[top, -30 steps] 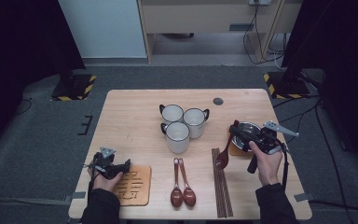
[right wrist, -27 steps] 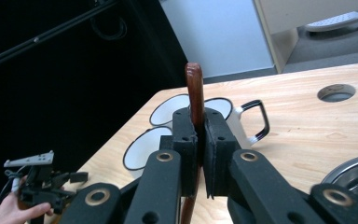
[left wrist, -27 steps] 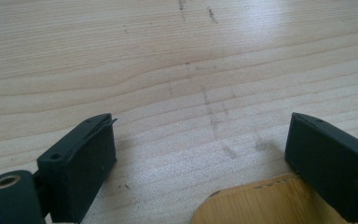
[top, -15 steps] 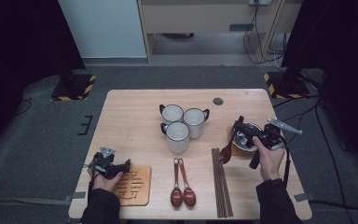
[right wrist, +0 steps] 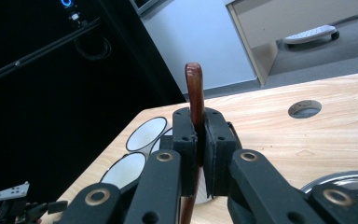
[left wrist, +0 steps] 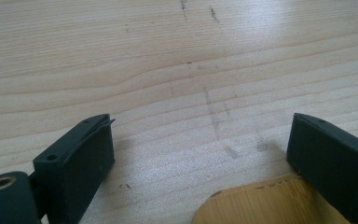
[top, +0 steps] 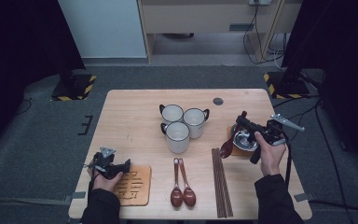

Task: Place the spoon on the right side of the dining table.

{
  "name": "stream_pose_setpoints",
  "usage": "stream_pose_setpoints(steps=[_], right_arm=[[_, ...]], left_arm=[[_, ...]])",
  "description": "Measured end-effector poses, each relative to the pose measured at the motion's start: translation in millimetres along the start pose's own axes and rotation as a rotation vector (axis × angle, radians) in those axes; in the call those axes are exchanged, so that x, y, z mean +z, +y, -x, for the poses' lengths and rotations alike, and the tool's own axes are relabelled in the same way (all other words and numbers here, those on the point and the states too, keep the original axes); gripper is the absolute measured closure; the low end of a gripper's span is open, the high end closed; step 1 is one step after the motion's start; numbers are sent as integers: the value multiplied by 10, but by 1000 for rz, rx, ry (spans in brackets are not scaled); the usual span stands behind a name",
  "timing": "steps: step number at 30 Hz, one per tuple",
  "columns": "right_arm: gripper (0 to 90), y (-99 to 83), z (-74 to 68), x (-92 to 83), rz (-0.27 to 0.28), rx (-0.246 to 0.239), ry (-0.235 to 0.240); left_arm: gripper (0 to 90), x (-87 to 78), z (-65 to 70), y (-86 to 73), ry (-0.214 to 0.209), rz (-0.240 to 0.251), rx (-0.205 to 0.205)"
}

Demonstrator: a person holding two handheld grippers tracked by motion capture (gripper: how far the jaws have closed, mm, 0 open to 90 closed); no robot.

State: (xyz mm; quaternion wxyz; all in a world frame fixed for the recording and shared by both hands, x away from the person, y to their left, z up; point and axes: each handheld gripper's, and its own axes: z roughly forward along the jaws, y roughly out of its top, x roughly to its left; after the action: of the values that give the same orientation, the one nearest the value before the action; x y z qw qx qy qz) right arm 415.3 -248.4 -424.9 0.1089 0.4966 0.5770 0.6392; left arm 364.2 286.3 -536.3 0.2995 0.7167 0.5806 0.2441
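Note:
My right gripper (top: 240, 123) is shut on the handle of a red-brown wooden spoon (top: 226, 148), which hangs tilted over the table's right side beside a metal bowl (top: 245, 139). In the right gripper view the jaws (right wrist: 199, 135) pinch the spoon handle (right wrist: 194, 88), which sticks up between them. My left gripper (top: 124, 164) rests low at the front left, by a bamboo coaster (top: 133, 185). Its jaws (left wrist: 200, 158) have just been opening and stand wide apart, with bare table wood between them and a corner of the coaster (left wrist: 256, 205) near one jaw.
Three white mugs (top: 177, 136) cluster at mid-table, also seen as mugs (right wrist: 145, 134) in the right gripper view. Two more wooden spoons (top: 182, 193) and several chopsticks (top: 221, 182) lie at the front. A cable hole (top: 218, 101) is at the back.
The right hand has shifted slightly to the right with the spoon in its grip. The left hand has stayed in place.

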Motion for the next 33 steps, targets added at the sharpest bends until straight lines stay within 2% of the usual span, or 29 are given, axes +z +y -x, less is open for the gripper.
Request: stream_pose_setpoints(steps=[5, 17, 18, 33], right_arm=[[852, 27, 42, 24, 12, -1, -13], [852, 98, 185, -9, 48, 40, -35], [852, 108, 199, -10, 51, 28, -42], [851, 188, 292, -36, 103, 55, -57]], left_arm=[[63, 0, 0, 0, 0, 0, 0], [63, 0, 0, 0, 0, 0, 0], [63, 0, 0, 0, 0, 0, 0], [63, 0, 0, 0, 0, 0, 0]])
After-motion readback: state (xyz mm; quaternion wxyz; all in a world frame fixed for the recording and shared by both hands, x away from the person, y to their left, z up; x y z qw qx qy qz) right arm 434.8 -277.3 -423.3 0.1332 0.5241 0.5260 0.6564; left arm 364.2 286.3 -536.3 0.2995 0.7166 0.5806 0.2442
